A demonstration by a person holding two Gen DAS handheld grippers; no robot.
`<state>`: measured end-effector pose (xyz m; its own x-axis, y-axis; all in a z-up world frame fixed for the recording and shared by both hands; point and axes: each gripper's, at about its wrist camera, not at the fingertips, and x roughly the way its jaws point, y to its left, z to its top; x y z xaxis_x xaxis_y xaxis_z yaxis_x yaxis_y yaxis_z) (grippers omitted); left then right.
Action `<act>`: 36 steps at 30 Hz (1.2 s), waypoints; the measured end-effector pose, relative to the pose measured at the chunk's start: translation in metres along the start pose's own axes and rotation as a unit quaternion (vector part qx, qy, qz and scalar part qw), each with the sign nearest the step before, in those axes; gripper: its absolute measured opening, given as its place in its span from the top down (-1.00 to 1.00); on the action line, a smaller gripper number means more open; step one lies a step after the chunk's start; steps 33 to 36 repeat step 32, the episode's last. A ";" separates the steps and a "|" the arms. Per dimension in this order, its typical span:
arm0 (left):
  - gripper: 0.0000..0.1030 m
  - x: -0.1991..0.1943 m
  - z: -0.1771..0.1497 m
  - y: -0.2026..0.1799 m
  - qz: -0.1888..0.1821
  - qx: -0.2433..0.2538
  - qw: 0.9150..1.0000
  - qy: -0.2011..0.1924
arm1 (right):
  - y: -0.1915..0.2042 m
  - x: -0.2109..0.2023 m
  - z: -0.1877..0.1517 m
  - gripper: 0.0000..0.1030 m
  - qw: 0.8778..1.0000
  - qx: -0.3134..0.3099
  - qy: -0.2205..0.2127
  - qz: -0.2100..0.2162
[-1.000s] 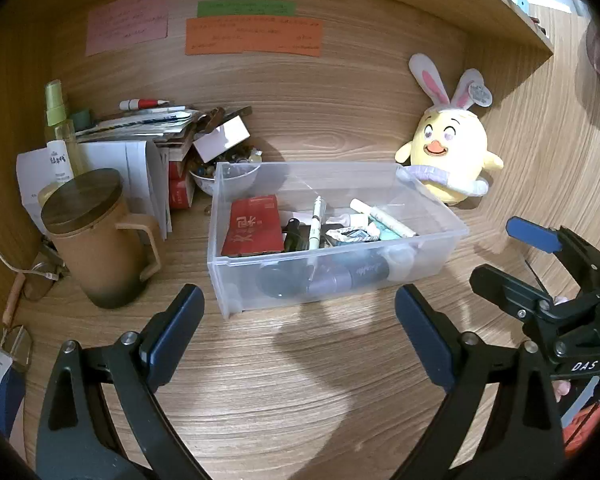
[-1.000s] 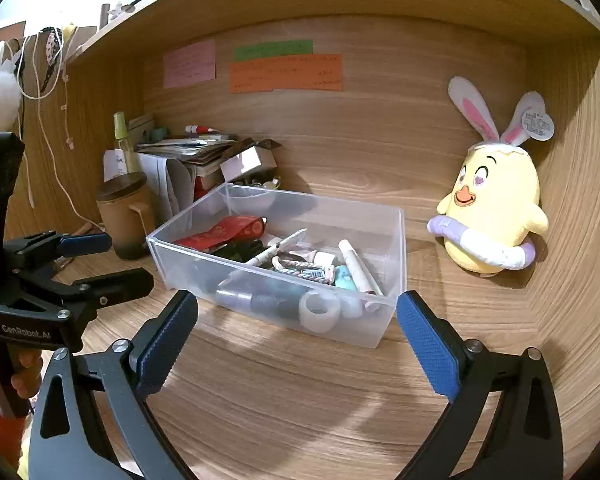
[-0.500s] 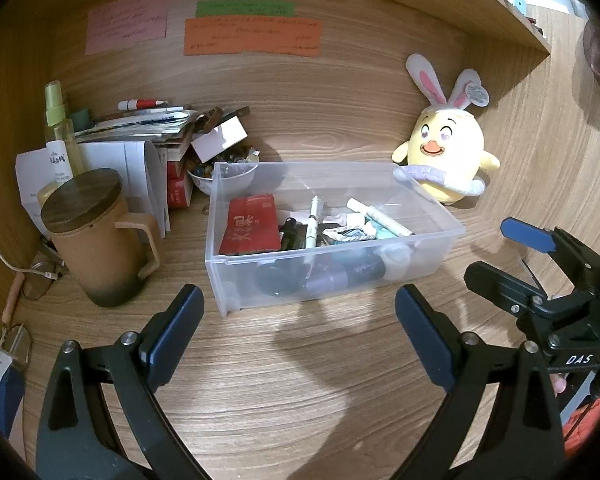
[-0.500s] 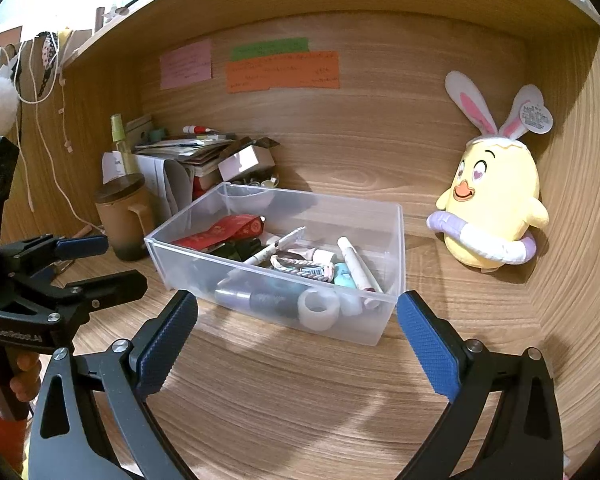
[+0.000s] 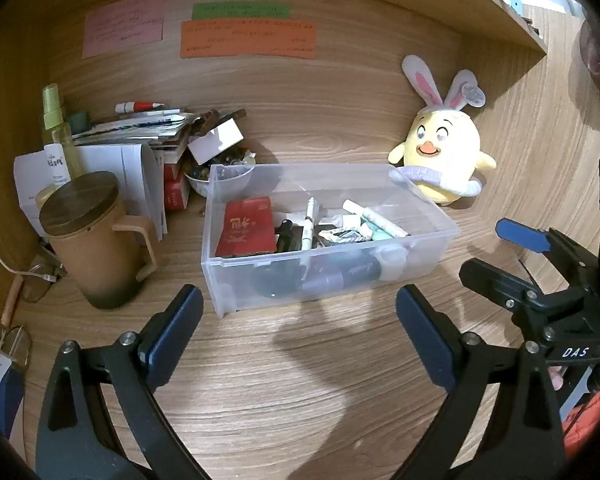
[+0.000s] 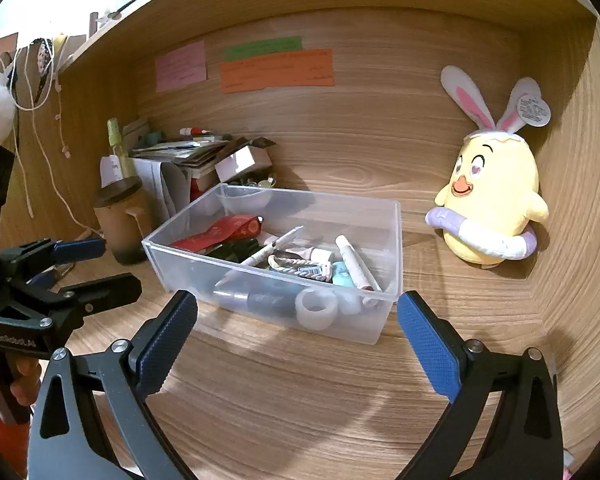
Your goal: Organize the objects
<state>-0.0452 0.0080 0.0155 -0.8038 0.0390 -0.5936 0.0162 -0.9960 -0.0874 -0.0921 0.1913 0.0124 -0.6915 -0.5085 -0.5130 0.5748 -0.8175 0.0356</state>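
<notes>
A clear plastic bin (image 5: pixel 432 216) (image 6: pixel 396 240) stands on the wooden desk in the alcove. It holds a red packet (image 5: pixel 246 226) (image 6: pixel 220 232), a white pen (image 5: pixel 309 222) (image 6: pixel 274 249), tubes, a dark bottle and a white tape roll (image 6: pixel 316 308). My left gripper (image 5: pixel 298 328) is open and empty, just in front of the bin; it also shows at the left of the right wrist view (image 6: pixel 92 276). My right gripper (image 6: pixel 296 334) is open and empty, in front of the bin's right corner; it shows in the left wrist view (image 5: pixel 504 256).
A yellow bunny-eared plush chick (image 5: pixel 440 168) (image 6: pixel 492 212) sits to the right of the bin against the wall. A brown lidded mug (image 5: pixel 92 240) (image 6: pixel 118 220), a spray bottle (image 5: pixel 56 136), stacked papers and boxes (image 5: pixel 140 140) and a small bowl (image 5: pixel 224 180) crowd the left. Glasses (image 5: pixel 20 340) lie front left.
Both views shift only slightly; the grippers stay open and empty in front of the bin. Nothing was taken hold of or moved.
</notes>
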 end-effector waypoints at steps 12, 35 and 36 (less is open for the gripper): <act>-0.94 0.002 -0.001 0.001 -0.007 0.000 1.000 0.002 | -0.002 0.001 0.001 -0.95 1.000 0.005 0.002 0.000; -0.95 0.001 -0.002 0.004 -0.001 -0.013 1.000 0.001 | 0.002 0.005 -0.003 -0.95 1.000 0.004 0.013 0.003; -0.95 0.001 -0.002 0.004 -0.001 -0.013 1.000 0.001 | 0.002 0.005 -0.003 -0.95 1.000 0.004 0.013 0.003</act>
